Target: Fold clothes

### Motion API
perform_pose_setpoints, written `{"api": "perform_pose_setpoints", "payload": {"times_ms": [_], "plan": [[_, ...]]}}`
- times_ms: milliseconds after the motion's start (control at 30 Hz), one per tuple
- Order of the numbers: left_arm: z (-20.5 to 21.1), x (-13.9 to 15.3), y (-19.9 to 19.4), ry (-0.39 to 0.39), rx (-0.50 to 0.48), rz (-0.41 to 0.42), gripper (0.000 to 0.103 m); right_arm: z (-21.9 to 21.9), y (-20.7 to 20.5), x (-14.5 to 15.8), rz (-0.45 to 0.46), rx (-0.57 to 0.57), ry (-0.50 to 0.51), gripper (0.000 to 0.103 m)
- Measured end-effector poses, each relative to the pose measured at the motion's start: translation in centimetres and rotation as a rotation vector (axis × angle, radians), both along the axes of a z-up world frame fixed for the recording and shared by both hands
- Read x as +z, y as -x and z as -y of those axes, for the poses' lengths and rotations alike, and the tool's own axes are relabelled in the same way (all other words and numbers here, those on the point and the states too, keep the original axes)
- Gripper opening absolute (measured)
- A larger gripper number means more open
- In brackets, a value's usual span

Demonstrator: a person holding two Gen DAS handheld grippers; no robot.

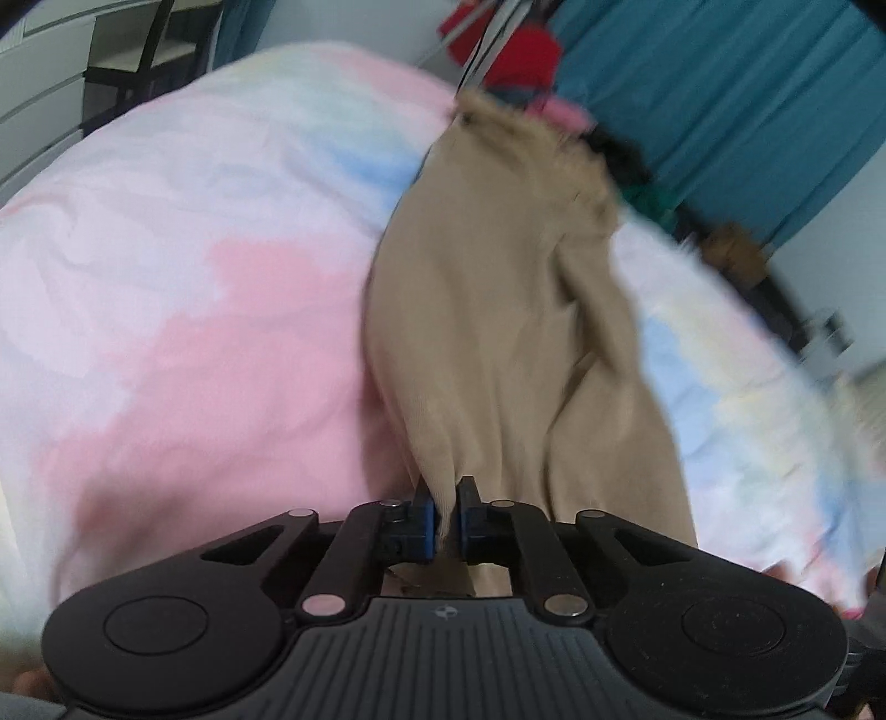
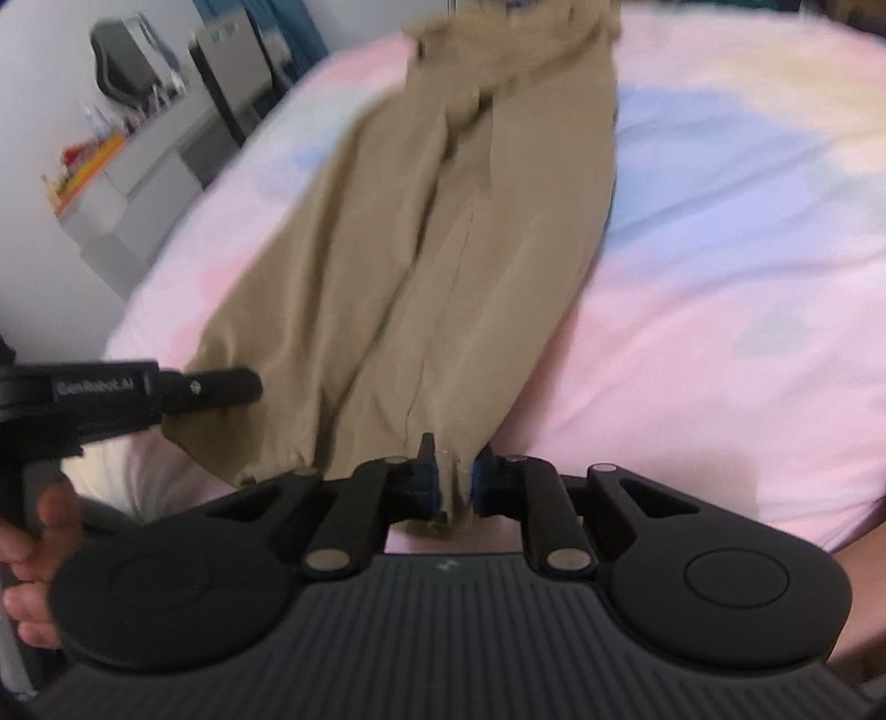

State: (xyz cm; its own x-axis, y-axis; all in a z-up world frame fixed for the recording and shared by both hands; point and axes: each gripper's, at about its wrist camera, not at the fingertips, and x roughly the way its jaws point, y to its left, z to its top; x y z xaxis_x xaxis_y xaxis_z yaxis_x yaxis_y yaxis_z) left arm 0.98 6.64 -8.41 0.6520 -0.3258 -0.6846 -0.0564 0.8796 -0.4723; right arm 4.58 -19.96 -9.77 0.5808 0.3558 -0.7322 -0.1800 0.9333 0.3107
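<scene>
A tan garment (image 1: 498, 310) lies stretched lengthwise over a bed with a pastel pink, blue and white cover (image 1: 194, 288). My left gripper (image 1: 446, 498) is shut on the near edge of the tan cloth. In the right wrist view the same tan garment (image 2: 443, 249) runs away from me, and my right gripper (image 2: 455, 471) is shut on its near hem. The left gripper's black body (image 2: 111, 393) shows at the left edge of the right wrist view, held by a hand. Both views are blurred by motion.
A teal curtain (image 1: 747, 99) and red and dark clothes (image 1: 526, 50) hang past the far end of the bed. A grey desk with small items (image 2: 111, 166) and a chair (image 2: 122, 55) stand to the left of the bed (image 2: 720, 304).
</scene>
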Motion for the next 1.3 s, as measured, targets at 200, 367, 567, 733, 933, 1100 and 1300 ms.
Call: {"api": "perform_pose_setpoints", "payload": {"times_ms": [200, 367, 567, 733, 933, 1100, 1300], "plan": [[-0.6, 3.5, 2.6, 0.170, 0.027, 0.190, 0.007, 3.3, 1.7, 6.8, 0.195, -0.062, -0.072, 0.013], [0.2, 8.4, 5.2, 0.205, 0.036, 0.337, 0.006, 5.6, 2.7, 11.3, 0.286, -0.076, -0.114, 0.013], [1.4, 12.3, 10.3, 0.221, 0.016, 0.409, 0.006, 6.9, 6.3, 13.9, 0.361, -0.078, -0.156, 0.013], [2.7, 12.5, 14.1, 0.166, 0.011, 0.447, 0.006, 8.2, 9.4, 13.8, 0.391, -0.086, -0.185, 0.013], [3.5, 11.7, 11.3, 0.135, 0.043, 0.421, 0.006, 7.5, 6.1, 13.2, 0.383, -0.125, -0.186, 0.013], [4.0, 12.1, 4.7, 0.037, 0.073, 0.415, 0.007, 6.3, 1.1, 13.0, 0.388, -0.135, -0.165, 0.013], [5.3, 10.7, -4.7, -0.086, 0.072, 0.392, 0.007, 4.9, -6.2, 10.9, 0.378, -0.157, -0.112, 0.013]]}}
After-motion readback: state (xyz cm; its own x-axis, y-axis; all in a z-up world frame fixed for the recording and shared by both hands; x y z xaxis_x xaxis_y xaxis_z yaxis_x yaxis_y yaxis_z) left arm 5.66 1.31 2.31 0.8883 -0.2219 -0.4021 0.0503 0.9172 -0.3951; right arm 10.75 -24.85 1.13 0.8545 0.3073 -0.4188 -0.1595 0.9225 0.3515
